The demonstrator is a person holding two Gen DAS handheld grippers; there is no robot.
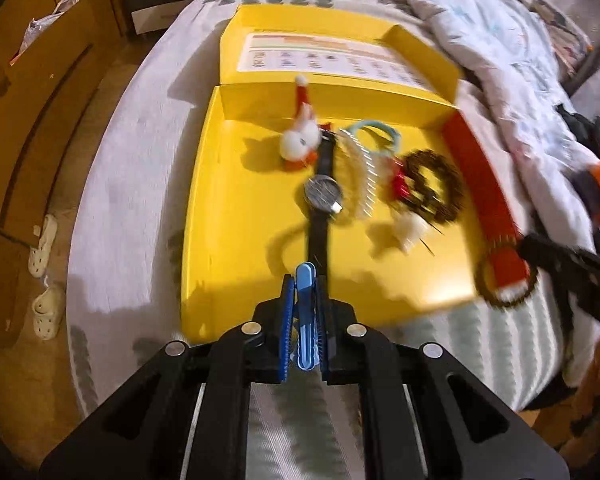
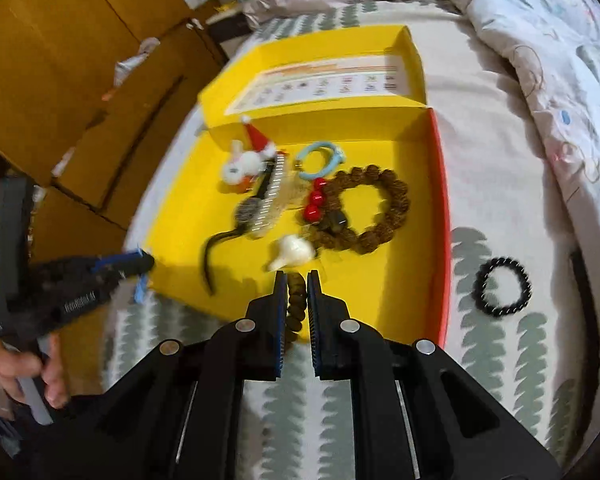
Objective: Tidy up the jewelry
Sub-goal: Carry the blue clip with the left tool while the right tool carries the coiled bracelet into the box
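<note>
Both grippers carry a piece toward the open yellow box (image 2: 380,264) that lies on the bed, and the step in hand looks like setting each piece down inside it. The left gripper (image 1: 305,280) has its fingers closed narrow on a light-blue hair clip (image 1: 305,320), the clip's rounded tip poking forward over the box's near edge. The right gripper (image 2: 297,280) has its fingers pinched on a small brown bead bracelet (image 2: 295,304), which hangs between the pads just above the box floor. Already inside lie a black watch (image 1: 323,194), a white toy with a red hat (image 1: 300,138), a clear comb (image 1: 360,172), a light-blue ring (image 2: 321,159), a large brown bead bracelet (image 2: 372,208) with red beads (image 2: 315,204), and a small white charm (image 2: 292,258). To do this well, I would bring each piece low over a bare patch of yellow — the left side looks freest — and open only when it rests close to the floor, so nothing bounces onto the watch strap or tangles with the beads. A black bead bracelet (image 2: 503,287) lies on the bedsheet outside the box's red right wall — apparently not yet gathered. Both views are blurred, so fine contact is hard to judge.
</note>
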